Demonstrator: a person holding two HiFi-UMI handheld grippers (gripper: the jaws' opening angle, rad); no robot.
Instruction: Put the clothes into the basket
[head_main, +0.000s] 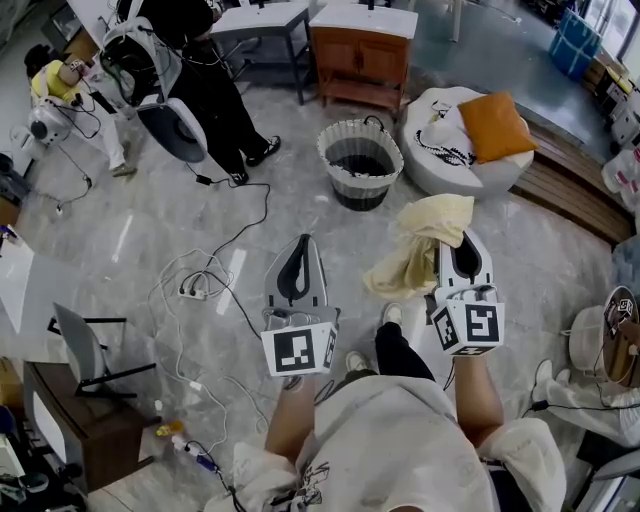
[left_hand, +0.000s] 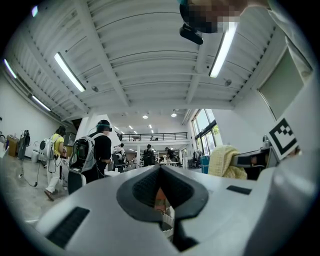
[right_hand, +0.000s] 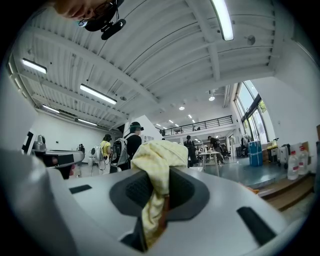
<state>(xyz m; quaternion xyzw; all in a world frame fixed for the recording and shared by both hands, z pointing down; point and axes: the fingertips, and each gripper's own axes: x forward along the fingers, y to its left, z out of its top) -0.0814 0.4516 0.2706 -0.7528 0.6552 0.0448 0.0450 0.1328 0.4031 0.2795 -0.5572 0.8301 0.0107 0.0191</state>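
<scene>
Nearest, the left gripper (head_main: 300, 243) is held out level with its jaws together and nothing between them. Just to its right, the right gripper (right_hand: 159, 197) is clamped on a yellow cloth (head_main: 425, 235). 1 fold is pinched deep between the pads, a bunch rises above the jaws, and the rest hangs down on the gripper's left side, clear of the floor (head_main: 130, 230).

The cloth is judged to be light, soft and limp: no shape is held, and it drapes wherever it is unsupported. Nothing fragile is involved. A slip is thought unlikely while a thick fold is gripped, though a thin edge could be pulled through. A hold on a gathered bunch near the middle, as here, is favoured, so that the trailing ends are short. The loose end may swing and catch on a rim, so it should be lowered in first, and the jaws opened only once the bulk is over the opening.

Farther off, the basket (head_main: 392, 150) stands on the floor, well apart from both grippers. What lies in its dark inside cannot be told. Beyond it to the right, an orange cushion (head_main: 495, 125) lies on a white beanbag (head_main: 440, 175).
</scene>
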